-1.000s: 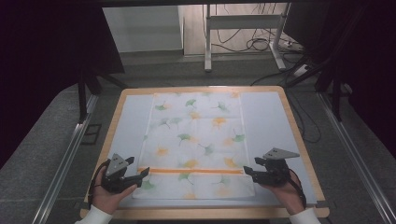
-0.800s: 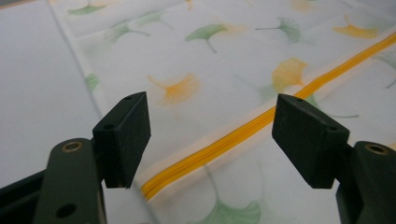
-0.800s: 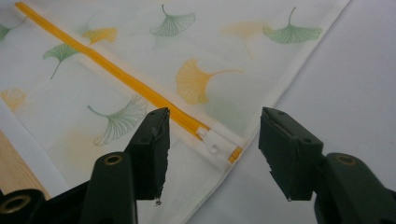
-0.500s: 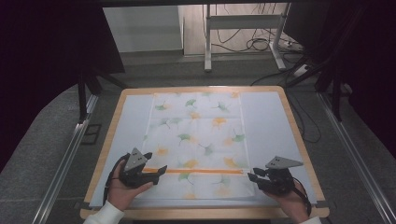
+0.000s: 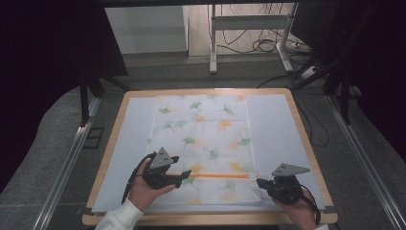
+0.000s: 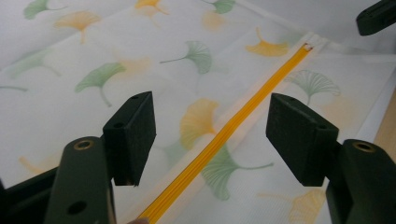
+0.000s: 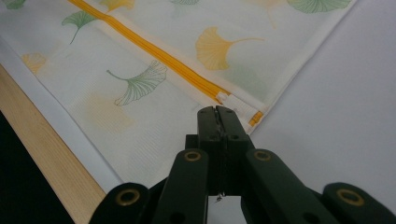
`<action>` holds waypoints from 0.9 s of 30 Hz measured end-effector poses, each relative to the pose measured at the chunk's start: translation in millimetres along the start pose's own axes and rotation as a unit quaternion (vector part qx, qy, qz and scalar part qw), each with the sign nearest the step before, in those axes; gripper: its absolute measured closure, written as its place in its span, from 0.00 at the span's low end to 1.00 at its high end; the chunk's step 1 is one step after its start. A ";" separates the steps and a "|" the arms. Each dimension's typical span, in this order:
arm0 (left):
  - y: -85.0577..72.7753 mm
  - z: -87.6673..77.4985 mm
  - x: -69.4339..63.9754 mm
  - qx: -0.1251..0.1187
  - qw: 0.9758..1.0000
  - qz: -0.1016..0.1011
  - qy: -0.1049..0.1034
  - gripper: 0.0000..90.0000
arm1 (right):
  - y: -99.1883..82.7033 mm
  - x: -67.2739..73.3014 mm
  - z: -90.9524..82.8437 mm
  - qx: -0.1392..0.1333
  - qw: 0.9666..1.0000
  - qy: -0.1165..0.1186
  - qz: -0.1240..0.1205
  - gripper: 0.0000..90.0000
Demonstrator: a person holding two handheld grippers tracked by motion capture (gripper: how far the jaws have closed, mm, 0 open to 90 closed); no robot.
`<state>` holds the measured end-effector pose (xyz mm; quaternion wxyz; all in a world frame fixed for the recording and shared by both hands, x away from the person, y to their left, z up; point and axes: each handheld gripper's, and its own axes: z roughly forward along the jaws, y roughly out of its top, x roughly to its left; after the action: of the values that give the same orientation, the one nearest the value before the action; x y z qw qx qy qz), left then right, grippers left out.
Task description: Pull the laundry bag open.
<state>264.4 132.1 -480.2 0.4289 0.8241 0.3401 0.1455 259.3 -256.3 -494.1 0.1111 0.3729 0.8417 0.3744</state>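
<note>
A white cloth cover [image 5: 201, 129] printed with green and orange ginkgo leaves lies flat on the table, an orange zipper [image 5: 220, 176] running across its near end. My left gripper [image 5: 184, 176] hovers over the zipper's left part. Its jaws stand open, having just closed a little, and the zipper [image 6: 219, 140] runs beneath the gap of the left gripper [image 6: 210, 126], untouched. My right gripper [image 5: 259, 182] sits at the zipper's right end. Its jaws have just closed, and the right gripper [image 7: 216, 112] is shut with its tips on the cloth's edge by the zipper [image 7: 159, 53] end.
The cloth rests on a pale sheet [image 5: 273, 120] covering a wooden table [image 5: 306, 139]. Metal rails run along both sides of the table. A white stand [image 5: 249, 28] and cables sit on the floor beyond the far edge.
My left hand has moved right, from the cloth's left edge to over the zipper. My right gripper's jaws have closed at the zipper's right end; that hand stayed put.
</note>
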 end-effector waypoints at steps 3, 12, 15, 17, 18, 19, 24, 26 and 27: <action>5.8 5.9 -4.2 0.006 1.000 0.006 -0.006 0.38 | -0.2 0.6 1.3 0.002 1.000 0.000 0.000 0.98; 22.4 27.4 -16.7 0.017 0.999 0.016 -0.042 0.39 | -1.1 10.7 11.1 0.020 1.000 0.011 -0.014 0.99; 29.6 34.2 -20.1 0.016 0.998 0.027 -0.053 0.38 | -1.3 13.6 13.3 0.025 0.999 0.015 -0.020 0.98; 33.5 38.0 -21.9 0.017 0.997 0.032 -0.061 0.37 | -1.4 13.5 13.3 0.025 0.999 0.015 -0.020 0.98; 36.0 41.1 -23.3 0.017 0.997 0.033 -0.065 0.37 | -1.6 13.4 13.1 0.024 0.999 0.015 -0.018 0.99; 38.1 43.6 -24.2 0.019 0.997 0.034 -0.068 0.37 | -1.8 12.6 12.5 0.022 0.999 0.016 -0.016 0.98; 45.9 57.6 -30.7 0.026 0.996 0.038 -0.074 0.37 | -2.6 13.1 11.2 0.020 1.000 0.019 -0.013 0.98; 49.6 63.8 -33.5 0.025 0.996 0.040 -0.082 0.37 | -2.7 13.7 11.6 0.021 0.999 0.020 -0.016 0.99; 52.5 67.6 -35.5 0.026 0.995 0.043 -0.083 0.37 | -2.7 14.0 12.0 0.022 0.999 0.019 -0.018 0.99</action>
<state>297.4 45.6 -476.0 0.4278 0.8579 0.2712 0.0857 253.7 -241.0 -503.1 0.0932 0.3526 0.8583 0.3609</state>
